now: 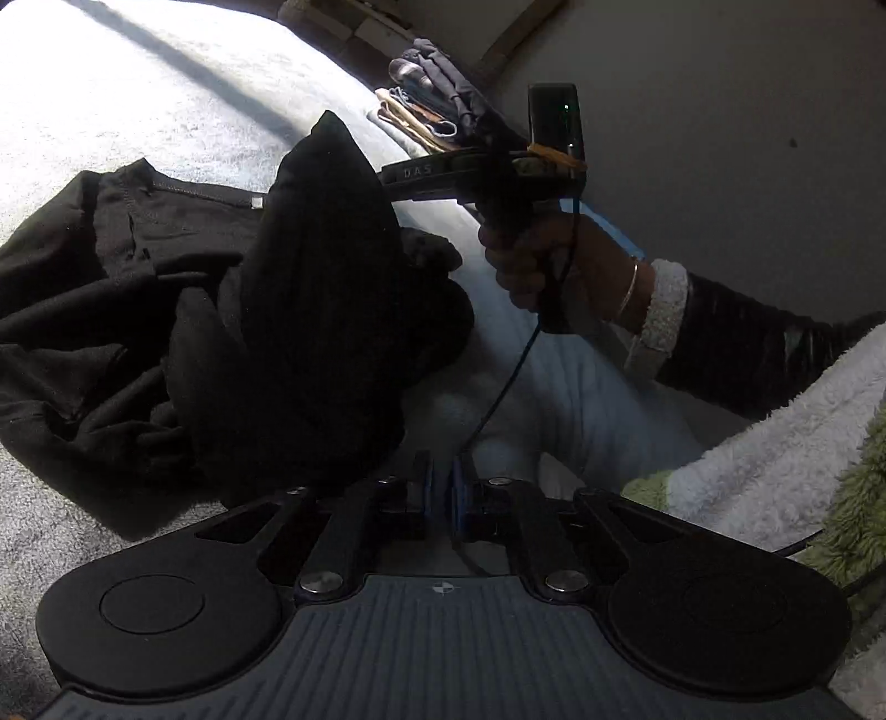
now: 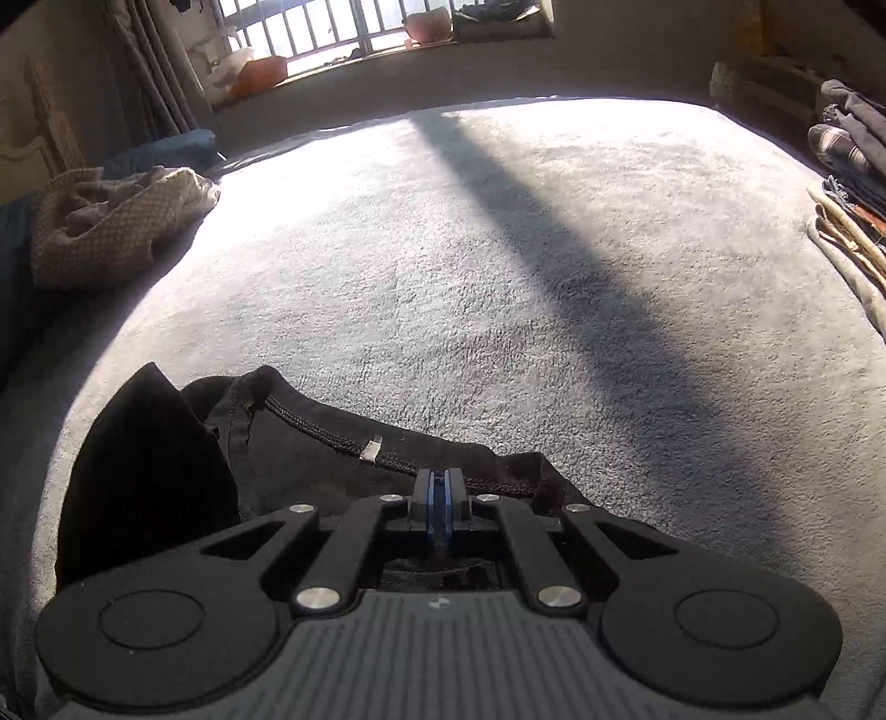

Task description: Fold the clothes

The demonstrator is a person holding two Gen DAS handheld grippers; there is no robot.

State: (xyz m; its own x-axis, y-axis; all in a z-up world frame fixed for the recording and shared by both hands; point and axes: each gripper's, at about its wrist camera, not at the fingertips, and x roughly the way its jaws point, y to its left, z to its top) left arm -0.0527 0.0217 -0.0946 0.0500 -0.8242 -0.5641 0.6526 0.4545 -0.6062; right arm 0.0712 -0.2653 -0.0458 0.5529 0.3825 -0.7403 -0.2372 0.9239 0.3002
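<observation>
A black garment (image 1: pixel 138 288) lies crumpled on the pale grey fleece bed cover (image 1: pixel 138 111). In the right wrist view its collar with a small white tag (image 2: pixel 370 448) runs just ahead of my right gripper (image 2: pixel 439 482), which is shut on the black garment (image 2: pixel 310 443) at the collar edge. A fold of it stands up in a peak (image 1: pixel 326 232), beside that gripper. A hand (image 1: pixel 554 266) holds my right gripper (image 1: pixel 387 177), seen in the left wrist view. My left gripper (image 1: pixel 441 487) is low at the garment's right edge, fingers nearly together, with only pale cover showing in the slit.
A stack of folded clothes (image 2: pixel 847 183) sits at the bed's right edge, also at the top (image 1: pixel 426 111) of the left wrist view. A crumpled patterned cloth (image 2: pixel 111 221) lies far left. A fluffy white and green blanket (image 1: pixel 775 471) is near right. A barred window (image 2: pixel 343 27) stands behind.
</observation>
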